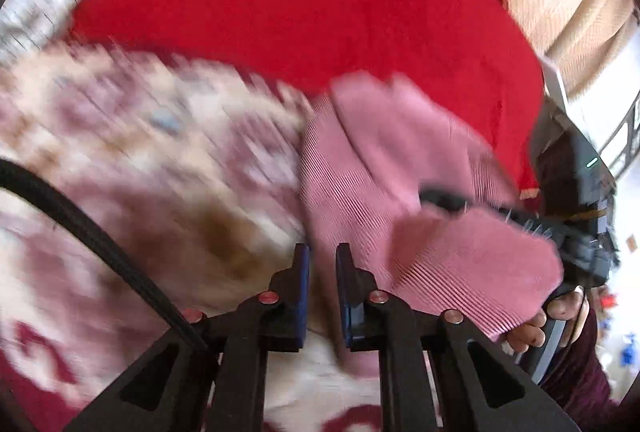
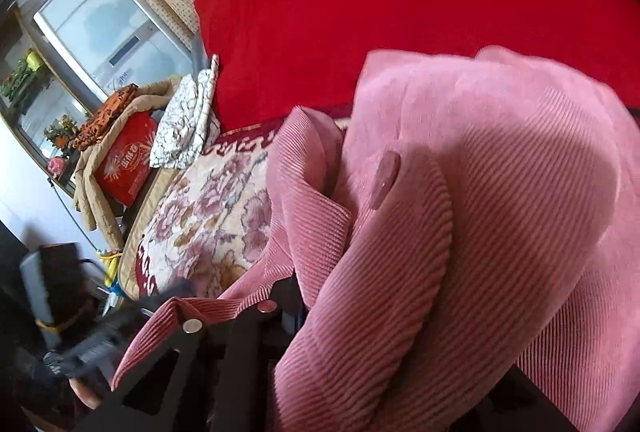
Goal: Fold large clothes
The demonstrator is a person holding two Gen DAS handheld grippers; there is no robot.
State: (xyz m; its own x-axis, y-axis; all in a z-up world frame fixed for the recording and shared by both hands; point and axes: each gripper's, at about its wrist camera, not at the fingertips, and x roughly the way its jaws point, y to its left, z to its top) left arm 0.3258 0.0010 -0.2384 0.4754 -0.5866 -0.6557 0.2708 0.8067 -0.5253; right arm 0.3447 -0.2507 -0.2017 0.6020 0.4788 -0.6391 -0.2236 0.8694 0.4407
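A pink corduroy garment [image 1: 360, 183] lies crumpled on a floral bedspread [image 1: 140, 151], which is blurred in the left wrist view. My left gripper [image 1: 321, 256] hovers just left of the garment's edge, its blue pads nearly together with nothing between them. My right gripper [image 1: 472, 207], held by a hand [image 1: 532, 328], comes in from the right and pinches a flap of the pink cloth. In the right wrist view the garment [image 2: 480, 232] with its large button [image 2: 385, 177] is heaped over my right gripper [image 2: 292, 300] and hides its fingertips. The left gripper [image 2: 92, 344] is a blur at lower left.
A red blanket [image 2: 400, 11] covers the far part of the bed. Beyond the bed's edge are a red box [image 2: 128, 163], a beige quilted cloth [image 2: 92, 191], a white patterned cloth [image 2: 188, 123] and a glass-fronted cabinet [image 2: 100, 27]. A black cable [image 1: 80, 224] crosses the left wrist view.
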